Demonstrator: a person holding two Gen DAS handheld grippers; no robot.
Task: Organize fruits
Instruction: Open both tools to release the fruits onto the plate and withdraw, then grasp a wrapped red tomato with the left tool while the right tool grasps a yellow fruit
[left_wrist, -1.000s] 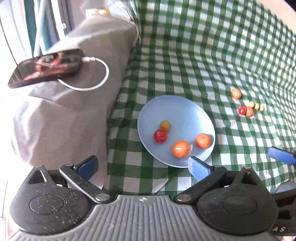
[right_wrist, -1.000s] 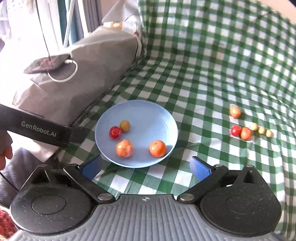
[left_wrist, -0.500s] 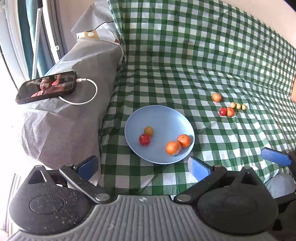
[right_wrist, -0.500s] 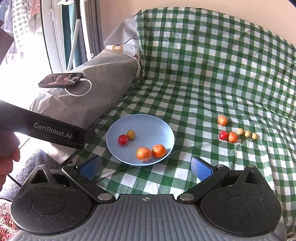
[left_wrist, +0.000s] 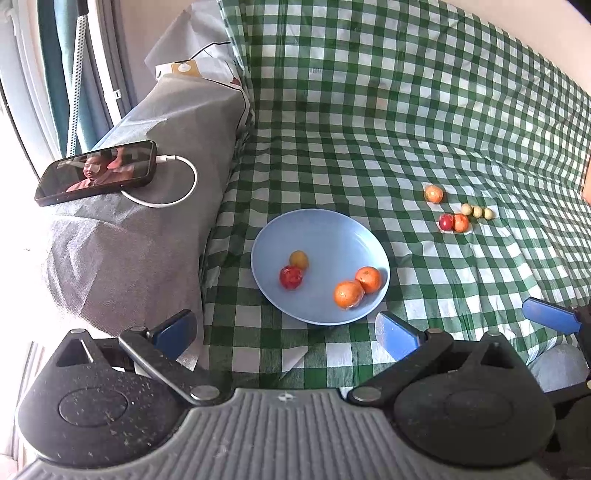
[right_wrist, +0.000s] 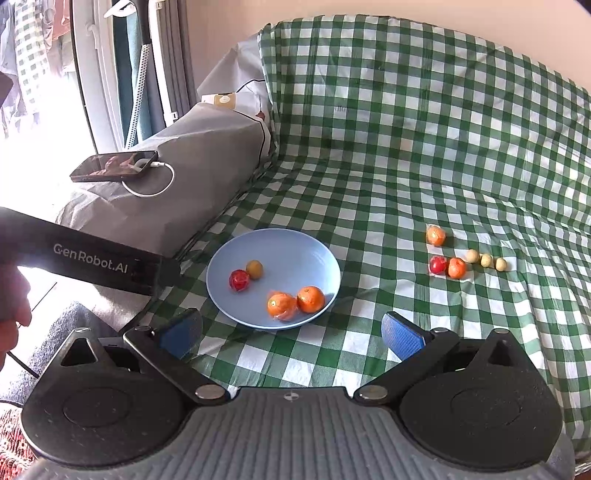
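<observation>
A light blue plate (left_wrist: 325, 229) (right_wrist: 295, 243) lies on the green checked cloth. In it are two oranges (left_wrist: 357, 286) (right_wrist: 295, 302), a red fruit (left_wrist: 291, 277) (right_wrist: 239, 279) and a small yellow-brown fruit (left_wrist: 298, 259) (right_wrist: 254, 268). To its right on the cloth lie an orange fruit (left_wrist: 433, 193) (right_wrist: 435, 235), a red and an orange fruit side by side (left_wrist: 453, 222) (right_wrist: 447, 266), and three small pale fruits (left_wrist: 477, 211) (right_wrist: 486, 260). My left gripper (left_wrist: 284, 328) is open and empty, near the plate's front. My right gripper (right_wrist: 291, 334) is open and empty, back from the plate.
A grey covered armrest (left_wrist: 147, 206) stands left of the plate, with a phone (left_wrist: 96, 171) (right_wrist: 114, 165) and white cable on top. The left gripper's black handle (right_wrist: 88, 254) crosses the right wrist view at the left. The cloth edge hangs at the front.
Both grippers have drawn back and up from the plate, so the plate and fruits look smaller and farther. The two oranges now touch. Both grippers stay open.
</observation>
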